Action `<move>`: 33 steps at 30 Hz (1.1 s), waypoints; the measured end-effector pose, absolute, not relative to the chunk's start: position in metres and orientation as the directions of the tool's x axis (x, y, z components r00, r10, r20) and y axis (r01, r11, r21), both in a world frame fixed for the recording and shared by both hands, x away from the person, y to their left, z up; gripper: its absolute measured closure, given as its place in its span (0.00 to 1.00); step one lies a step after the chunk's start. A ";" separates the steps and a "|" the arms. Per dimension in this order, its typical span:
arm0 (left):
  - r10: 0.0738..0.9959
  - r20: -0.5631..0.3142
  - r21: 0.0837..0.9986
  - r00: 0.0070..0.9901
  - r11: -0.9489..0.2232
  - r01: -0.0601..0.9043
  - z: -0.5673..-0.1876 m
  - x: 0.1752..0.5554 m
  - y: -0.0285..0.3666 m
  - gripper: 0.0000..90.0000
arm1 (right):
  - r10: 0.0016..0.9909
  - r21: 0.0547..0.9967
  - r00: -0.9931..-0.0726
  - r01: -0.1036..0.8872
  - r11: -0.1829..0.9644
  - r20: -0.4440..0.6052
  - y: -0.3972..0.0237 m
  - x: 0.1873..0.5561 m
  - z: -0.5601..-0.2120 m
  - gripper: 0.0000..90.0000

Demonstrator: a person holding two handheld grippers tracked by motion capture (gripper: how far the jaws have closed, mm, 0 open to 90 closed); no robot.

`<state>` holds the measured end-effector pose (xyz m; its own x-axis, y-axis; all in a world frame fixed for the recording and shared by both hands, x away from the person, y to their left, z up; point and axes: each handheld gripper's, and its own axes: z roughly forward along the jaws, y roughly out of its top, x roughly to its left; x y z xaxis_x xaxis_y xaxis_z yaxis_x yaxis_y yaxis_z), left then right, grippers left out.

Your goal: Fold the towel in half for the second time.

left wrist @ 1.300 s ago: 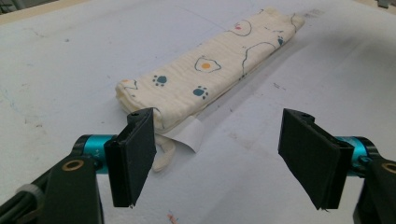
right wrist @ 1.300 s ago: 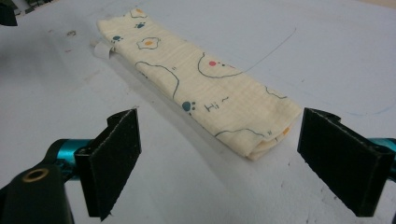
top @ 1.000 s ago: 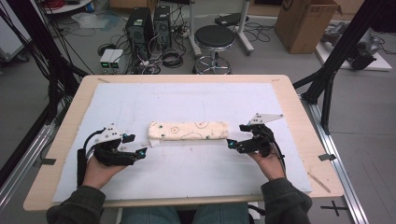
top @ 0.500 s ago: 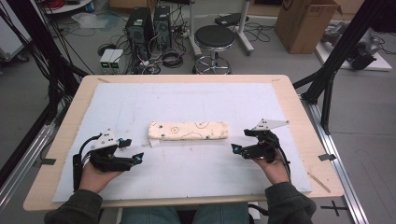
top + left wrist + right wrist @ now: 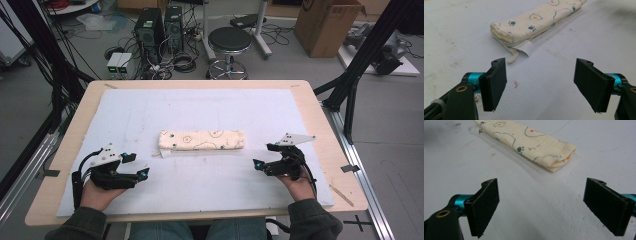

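Cream cloth: the folded towel (image 5: pixel 202 140) lies mid-table on the white mat (image 5: pixel 210 105).
Long side: runs from 9 to 3 o'clock.
Tag end: points to 9 o'clock.
Left gripper (image 5: pixel 139 167): jaws wide, at 8 o'clock, holding nothing.
Right gripper (image 5: pixel 261 156): jaws wide, at 4 o'clock, holding nothing.

A folded cloth (image 5: pixel 202 140) lies between the left tool (image 5: pixel 137 166) and right tool (image 5: pixel 262 156), touching neither.

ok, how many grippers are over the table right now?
2. The left gripper sits near the white mat's front left, the right gripper near its front right, both open, flanking the folded cloth.
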<state>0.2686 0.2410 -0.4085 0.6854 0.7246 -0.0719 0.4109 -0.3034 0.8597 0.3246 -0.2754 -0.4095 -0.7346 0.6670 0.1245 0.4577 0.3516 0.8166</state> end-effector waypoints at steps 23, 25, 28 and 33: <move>0.734 -0.072 0.863 0.675 -0.294 0.411 -0.413 0.248 0.247 0.30 | 0.668 0.824 -0.734 0.452 0.342 0.125 -0.288 0.299 -0.412 0.14; 0.733 -0.070 0.862 0.676 -0.297 0.410 -0.413 0.247 0.248 0.30 | 0.667 0.823 -0.736 0.449 0.349 0.119 -0.288 0.298 -0.413 0.14; 0.731 -0.068 0.864 0.679 -0.298 0.407 -0.414 0.248 0.247 0.30 | 0.667 0.821 -0.735 0.452 0.349 0.121 -0.288 0.296 -0.414 0.14; 0.730 -0.064 0.864 0.681 -0.301 0.404 -0.414 0.248 0.246 0.30 | 0.663 0.817 -0.739 0.453 0.357 0.120 -0.287 0.297 -0.417 0.14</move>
